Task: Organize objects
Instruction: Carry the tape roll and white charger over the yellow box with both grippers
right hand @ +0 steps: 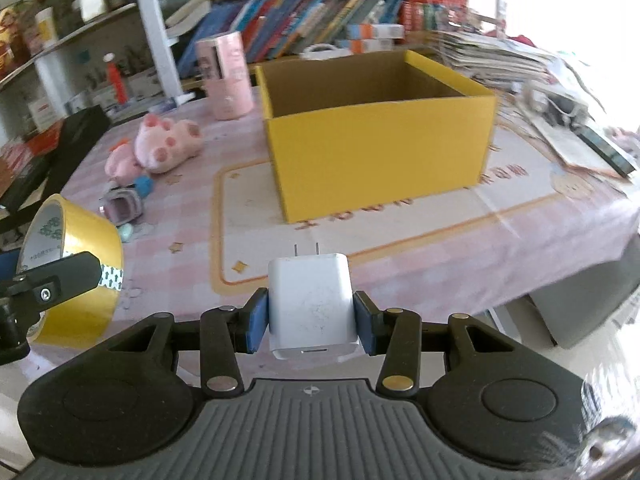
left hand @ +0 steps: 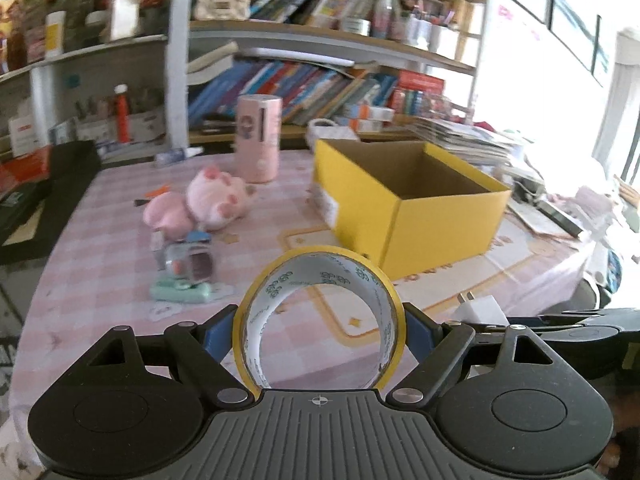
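The left gripper [left hand: 319, 334] is closed on a tape roll [left hand: 320, 280] — its blue pads [left hand: 218, 336] press the yellow outer band from both sides, and the roll stands on edge so you look straight through its white core. It hangs over the near part of the table [left hand: 100, 280], above the pink checked cloth.

The right gripper [right hand: 311, 322] is clamped on a white charger [right hand: 311, 300], pads [right hand: 258, 320] tight against its two flat sides, the two prongs pointing away toward the far side. From this side the tape roll [right hand: 76, 264] shows at the far left, with one black finger [right hand: 60, 278] of the left tool across its face.

The yellow box [right hand: 380, 152] sits open-topped on the table, beyond both tools and a little right of centre; its brown inside looks bare as far as I can see into it. Neither held thing is over it — both are nearer than its front wall.

Left of the box lie two pink plush toys [left hand: 204, 202], touching each other, and nearer than those a small heap: a watch-like gadget [left hand: 190, 262] atop a mint-green item [left hand: 180, 290], too blurred to name. A pink cylinder [left hand: 258, 138] stands upright at the far side, just left of the box. Bookshelves [left hand: 320, 40] fill the wall behind.
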The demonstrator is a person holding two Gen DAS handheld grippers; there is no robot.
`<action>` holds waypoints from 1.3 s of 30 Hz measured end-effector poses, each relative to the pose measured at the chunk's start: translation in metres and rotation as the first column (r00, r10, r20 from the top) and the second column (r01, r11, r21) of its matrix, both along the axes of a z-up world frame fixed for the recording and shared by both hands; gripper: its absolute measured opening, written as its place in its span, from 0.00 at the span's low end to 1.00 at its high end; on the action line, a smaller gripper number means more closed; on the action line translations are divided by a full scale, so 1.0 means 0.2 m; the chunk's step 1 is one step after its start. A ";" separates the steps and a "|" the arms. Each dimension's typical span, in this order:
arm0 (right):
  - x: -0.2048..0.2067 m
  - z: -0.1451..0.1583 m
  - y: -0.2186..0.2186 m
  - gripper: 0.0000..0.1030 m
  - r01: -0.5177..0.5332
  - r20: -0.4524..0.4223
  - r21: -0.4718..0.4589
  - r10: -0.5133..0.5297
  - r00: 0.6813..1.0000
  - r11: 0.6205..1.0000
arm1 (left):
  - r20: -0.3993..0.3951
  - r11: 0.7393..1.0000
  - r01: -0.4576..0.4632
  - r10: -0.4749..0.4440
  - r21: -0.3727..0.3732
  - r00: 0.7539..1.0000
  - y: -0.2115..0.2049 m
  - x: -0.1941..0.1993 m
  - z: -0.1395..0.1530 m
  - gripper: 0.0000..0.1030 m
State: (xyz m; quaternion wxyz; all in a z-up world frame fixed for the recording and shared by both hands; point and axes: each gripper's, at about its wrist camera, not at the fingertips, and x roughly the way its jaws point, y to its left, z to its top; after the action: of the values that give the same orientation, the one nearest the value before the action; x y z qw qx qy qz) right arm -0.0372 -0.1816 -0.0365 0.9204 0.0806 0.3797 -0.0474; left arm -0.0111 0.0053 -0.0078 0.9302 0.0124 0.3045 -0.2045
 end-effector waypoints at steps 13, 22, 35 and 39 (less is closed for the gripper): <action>-0.11 -0.01 -0.23 0.41 0.152 -0.009 0.002 -0.152 0.988 0.988 | 0.003 0.987 0.161 -0.161 0.014 0.987 -0.25 0.03 -0.01 0.83; -0.11 -0.02 -0.31 0.41 0.195 -0.013 0.012 -0.195 0.981 0.981 | 0.012 0.980 0.197 -0.198 0.027 0.980 -0.32 0.05 0.00 0.83; -0.03 0.01 -0.37 0.41 0.196 -0.012 0.000 -0.196 0.981 0.981 | 0.043 0.974 0.223 -0.224 0.026 0.974 -0.40 0.11 0.02 0.83; 0.01 0.01 -0.41 0.41 0.196 -0.010 -0.006 -0.196 0.981 0.981 | 0.064 0.974 0.228 -0.228 0.022 0.971 -0.44 0.13 0.04 0.83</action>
State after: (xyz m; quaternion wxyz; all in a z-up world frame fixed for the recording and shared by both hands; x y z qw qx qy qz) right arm -0.0356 -0.2632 -0.0338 0.9094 0.1148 0.3747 -0.1393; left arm 0.0157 -0.0820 -0.0007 0.9101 0.0609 0.2715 -0.3072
